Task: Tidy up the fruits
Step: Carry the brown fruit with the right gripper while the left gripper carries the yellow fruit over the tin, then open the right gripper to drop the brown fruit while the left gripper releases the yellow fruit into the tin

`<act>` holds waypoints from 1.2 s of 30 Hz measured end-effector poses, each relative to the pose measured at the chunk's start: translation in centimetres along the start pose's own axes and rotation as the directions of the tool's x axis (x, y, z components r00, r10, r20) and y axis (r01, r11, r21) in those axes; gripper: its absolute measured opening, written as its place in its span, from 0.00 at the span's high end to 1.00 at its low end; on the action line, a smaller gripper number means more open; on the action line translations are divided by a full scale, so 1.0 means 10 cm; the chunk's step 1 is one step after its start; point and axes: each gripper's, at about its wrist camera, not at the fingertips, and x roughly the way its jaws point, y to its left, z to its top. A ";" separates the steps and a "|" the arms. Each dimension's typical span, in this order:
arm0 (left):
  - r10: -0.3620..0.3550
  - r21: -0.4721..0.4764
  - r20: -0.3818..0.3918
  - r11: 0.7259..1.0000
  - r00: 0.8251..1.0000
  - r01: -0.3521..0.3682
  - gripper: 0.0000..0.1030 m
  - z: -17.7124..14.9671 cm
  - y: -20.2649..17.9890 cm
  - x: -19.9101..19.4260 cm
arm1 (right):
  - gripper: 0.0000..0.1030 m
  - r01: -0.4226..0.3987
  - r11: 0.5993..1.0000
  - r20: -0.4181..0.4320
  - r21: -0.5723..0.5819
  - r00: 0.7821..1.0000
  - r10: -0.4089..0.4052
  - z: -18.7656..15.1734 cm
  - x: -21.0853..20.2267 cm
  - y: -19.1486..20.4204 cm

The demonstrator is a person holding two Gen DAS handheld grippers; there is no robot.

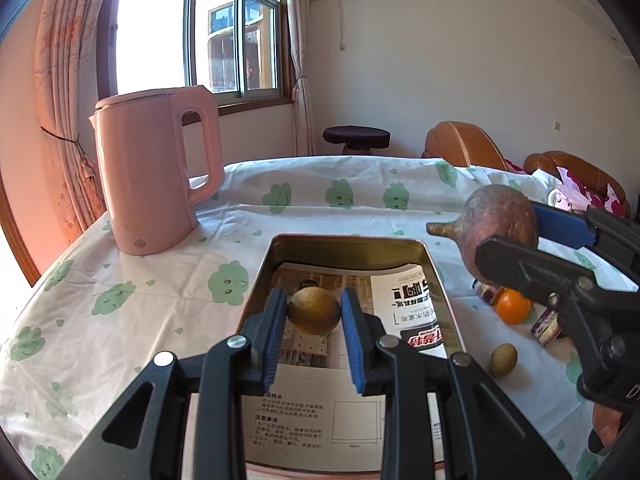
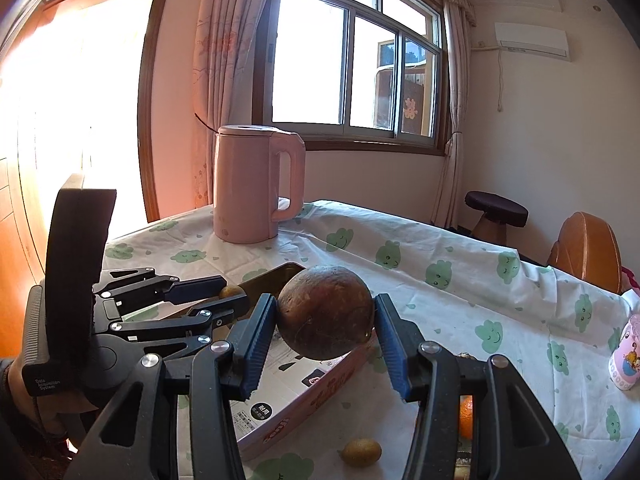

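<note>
My left gripper is shut on a small yellow-green fruit and holds it over the open metal tin, which is lined with printed paper. My right gripper is shut on a large round brown-red fruit, held above the tin's right edge; it shows in the left wrist view at the right. On the cloth right of the tin lie an orange and another small yellow-green fruit. The left gripper also shows in the right wrist view.
A pink electric kettle stands at the table's far left. Small wrapped packets lie by the orange. A pink cup stands at the right edge. A stool and chairs stand beyond the table.
</note>
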 end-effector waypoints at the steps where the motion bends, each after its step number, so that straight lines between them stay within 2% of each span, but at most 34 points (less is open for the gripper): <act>1: 0.004 0.001 -0.007 1.000 1.000 -0.004 0.71 0.00 0.01 0.02 | 0.49 -0.001 1.000 -0.005 0.004 1.000 0.001 0.00 0.04 0.01; 12: 0.020 0.005 -0.067 1.000 0.998 -0.020 0.71 -0.03 0.10 0.19 | 0.49 -0.013 0.999 -0.083 0.040 0.996 0.016 -0.10 0.43 0.05; 36: 0.024 0.010 -0.153 1.000 0.988 -0.023 0.71 -0.07 0.10 0.40 | 0.49 -0.004 0.998 -0.145 0.062 0.989 0.013 -0.22 0.66 0.05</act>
